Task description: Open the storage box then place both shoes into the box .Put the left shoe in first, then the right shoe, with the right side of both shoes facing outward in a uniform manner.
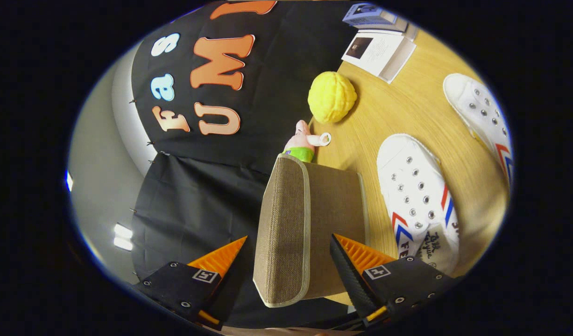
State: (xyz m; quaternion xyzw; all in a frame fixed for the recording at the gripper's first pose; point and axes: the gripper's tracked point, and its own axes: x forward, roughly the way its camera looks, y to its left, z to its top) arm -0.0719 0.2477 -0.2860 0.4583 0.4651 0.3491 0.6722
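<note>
The brown fabric storage box (335, 210) stands on the wooden table (398, 116), with its woven, pale-trimmed lid flap (284, 233) turned up edgeways. My gripper (289, 236) is open, and the flap sits between the two fingers; a gap shows beside the one on the cloth-wall side, and whether the other touches the flap I cannot tell. One white shoe (419, 200) with red and blue stripes lies on the table just beside the box. A second matching white shoe (482, 112) lies farther out, beyond the first.
A yellow knobbly ball (332, 97) rests on the table beyond the box. A small pink and green toy (299, 142) stands right behind the box. A white booklet (379, 51) and a blue carton (368, 14) lie at the table's far end.
</note>
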